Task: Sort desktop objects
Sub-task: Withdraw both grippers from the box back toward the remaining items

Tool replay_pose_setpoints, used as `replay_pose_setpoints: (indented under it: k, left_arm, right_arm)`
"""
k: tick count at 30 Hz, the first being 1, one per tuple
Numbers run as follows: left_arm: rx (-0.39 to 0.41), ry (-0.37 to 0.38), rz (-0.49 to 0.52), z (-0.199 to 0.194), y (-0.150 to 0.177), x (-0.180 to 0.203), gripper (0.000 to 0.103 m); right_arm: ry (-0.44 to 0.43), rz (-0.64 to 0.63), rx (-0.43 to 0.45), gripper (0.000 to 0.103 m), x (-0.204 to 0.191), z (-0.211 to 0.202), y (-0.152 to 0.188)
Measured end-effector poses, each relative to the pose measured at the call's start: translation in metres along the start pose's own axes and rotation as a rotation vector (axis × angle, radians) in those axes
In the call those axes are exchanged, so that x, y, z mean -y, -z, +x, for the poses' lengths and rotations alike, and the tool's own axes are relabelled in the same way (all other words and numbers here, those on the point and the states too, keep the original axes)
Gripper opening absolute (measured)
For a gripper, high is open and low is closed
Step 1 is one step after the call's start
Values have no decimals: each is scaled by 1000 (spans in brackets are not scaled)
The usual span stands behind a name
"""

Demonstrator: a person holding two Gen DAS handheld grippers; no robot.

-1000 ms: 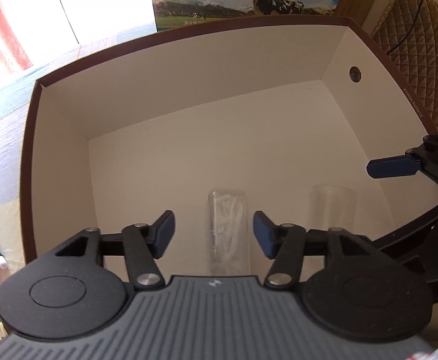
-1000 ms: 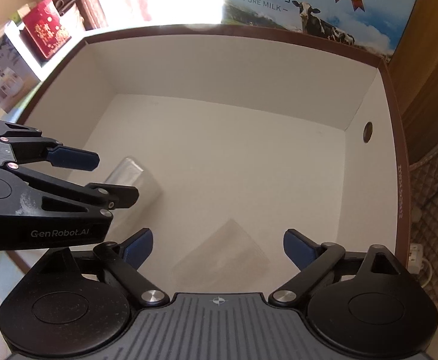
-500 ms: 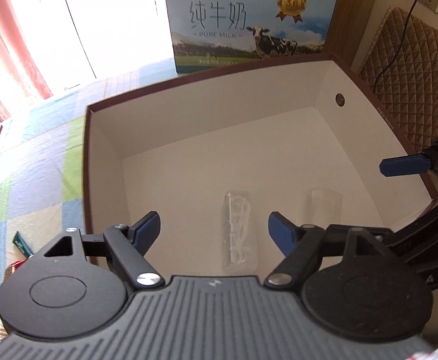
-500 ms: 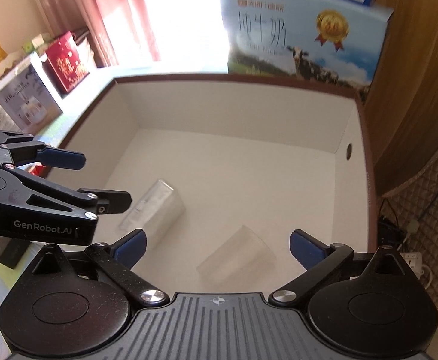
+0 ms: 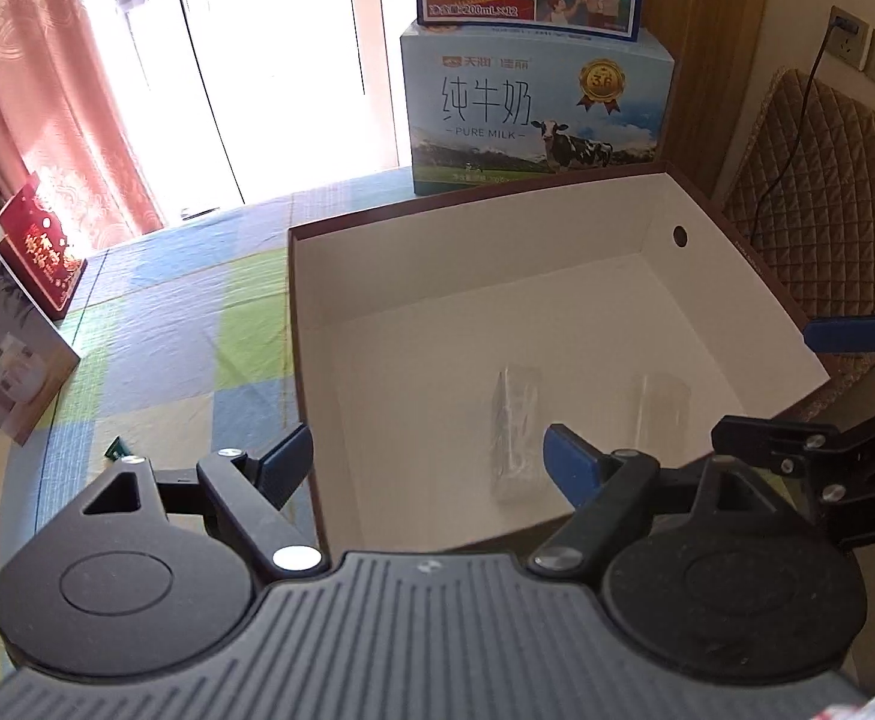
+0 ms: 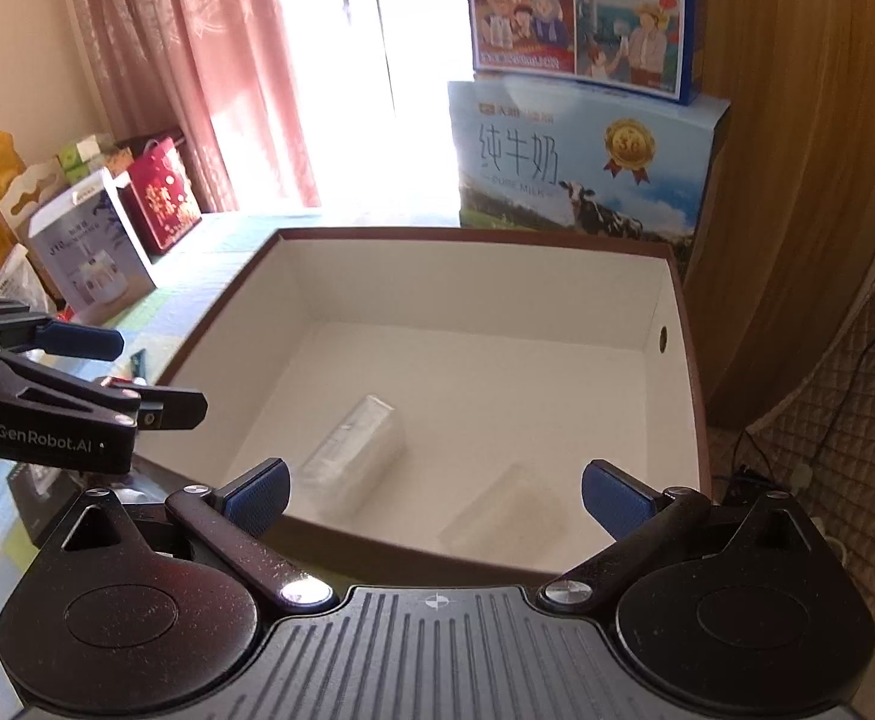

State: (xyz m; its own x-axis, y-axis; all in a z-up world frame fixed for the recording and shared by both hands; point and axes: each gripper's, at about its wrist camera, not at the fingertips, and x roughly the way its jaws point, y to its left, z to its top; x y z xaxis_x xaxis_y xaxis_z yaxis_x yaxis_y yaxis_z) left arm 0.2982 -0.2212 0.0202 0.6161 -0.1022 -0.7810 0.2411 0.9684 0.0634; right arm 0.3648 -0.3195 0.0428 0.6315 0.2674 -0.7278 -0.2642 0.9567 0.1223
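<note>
Jaws: both grippers, left (image 5: 428,459) and right (image 6: 434,489), spread wide, empty.
Box (image 6: 683,396): two clear packets (image 6: 356,450) (image 6: 500,519) lying apart on its floor.

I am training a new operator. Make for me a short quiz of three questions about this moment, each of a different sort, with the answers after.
1. True or false: the left gripper is shut on a clear item.
2. How many clear items lie in the box?
3. Multiple choice: the right gripper is A) open and empty, B) shut on a pouch, C) out of view.

Key
1. False: its jaws are open and empty.
2. Two: a clear packet and a clear cup, both lying on the box floor.
3. A.
</note>
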Motion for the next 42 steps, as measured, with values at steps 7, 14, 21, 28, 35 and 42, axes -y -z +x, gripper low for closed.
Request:
replay_pose_setpoints:
  k: [7, 14, 21, 28, 35, 42]
  left_arm:
    - [33, -8, -20, -27, 17, -8, 82]
    - [63, -25, -43, -58, 41, -20, 82]
    - [56, -50, -82, -83, 73, -37, 83]
    - [35, -84, -118, -105, 114, -59, 83]
    - [-17, -124, -181, -116, 156, -89, 83]
    - [-38, -175, -213, -118, 185, -120, 83]
  right_arm:
    - [7, -10, 42, 101, -20, -23, 5]
    - [20, 7, 74, 101, -36, -41, 19]
    - [-31, 52, 85, 101, -52, -54, 37]
    - [-50, 43, 79, 101, -73, -60, 57]
    - [-79, 32, 24, 101, -95, -48, 83]
    - [-110, 28, -37, 101, -118, -29, 94]
